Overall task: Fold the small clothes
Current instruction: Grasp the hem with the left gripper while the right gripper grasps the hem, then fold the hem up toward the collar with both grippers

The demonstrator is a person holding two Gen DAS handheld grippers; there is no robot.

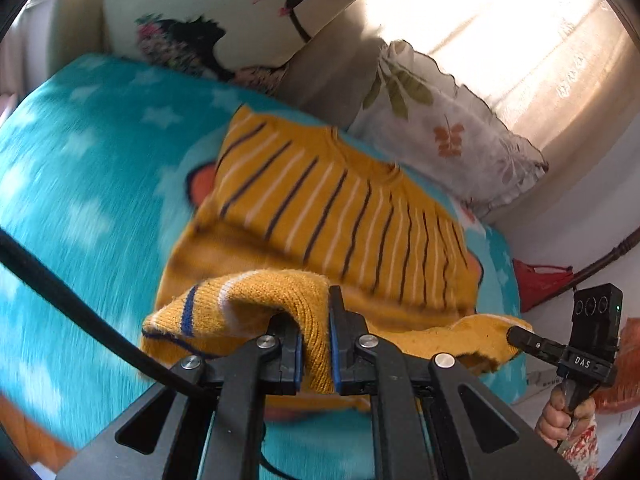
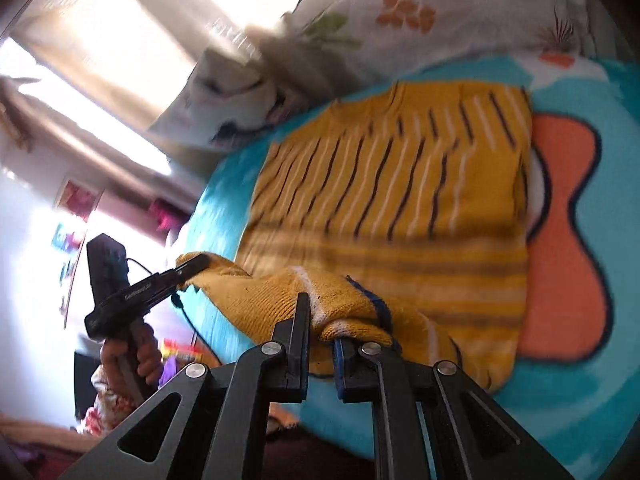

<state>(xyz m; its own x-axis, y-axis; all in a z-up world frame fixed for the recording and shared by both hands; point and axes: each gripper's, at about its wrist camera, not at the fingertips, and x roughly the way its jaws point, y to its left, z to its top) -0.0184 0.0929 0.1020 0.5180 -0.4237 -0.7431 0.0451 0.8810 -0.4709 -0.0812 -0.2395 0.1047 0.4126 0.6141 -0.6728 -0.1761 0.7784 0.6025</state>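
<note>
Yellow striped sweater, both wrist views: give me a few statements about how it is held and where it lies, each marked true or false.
1. The left gripper has its jaws shut on the sweater. True.
2. The right gripper is open and holds nothing. False: its jaws pinch the sweater's near edge too.
3. The sweater lies on a teal blanket with white stars. True.
4. The sweater is plain yellow. False: it has dark blue and white stripes.
5. The whole sweater hangs in the air. False: only the near edge is lifted; the far part rests on the blanket.
6. Patterned pillows sit beyond the sweater. True.
</note>
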